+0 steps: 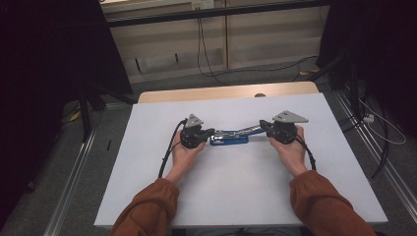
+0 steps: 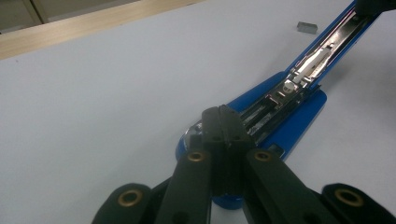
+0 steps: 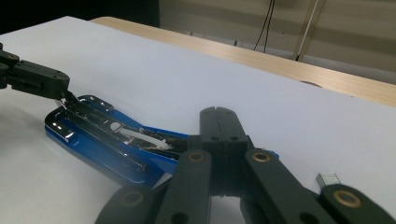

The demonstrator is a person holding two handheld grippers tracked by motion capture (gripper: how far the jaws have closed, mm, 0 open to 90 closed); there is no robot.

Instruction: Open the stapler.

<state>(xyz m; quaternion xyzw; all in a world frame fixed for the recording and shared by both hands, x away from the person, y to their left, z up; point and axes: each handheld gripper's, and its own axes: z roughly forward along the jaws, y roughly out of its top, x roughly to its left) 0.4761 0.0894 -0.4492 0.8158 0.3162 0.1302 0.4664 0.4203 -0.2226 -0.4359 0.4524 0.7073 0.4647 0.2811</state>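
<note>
Two closed tongs, left and right, are pressing open a blue metal stapler on the white desk, holding nothing; loading the small staple strip likely comes next.

- You've got a white table top on a wooden table, its light wood edge showing along the far side.
- A small grey metal block, maybe a strip of staples, lies on the white top; you see it again low in the right gripper view.
- Black cables hang down the pale wall panels behind your table.
- Grey floor with metal rails runs along both sides.
</note>
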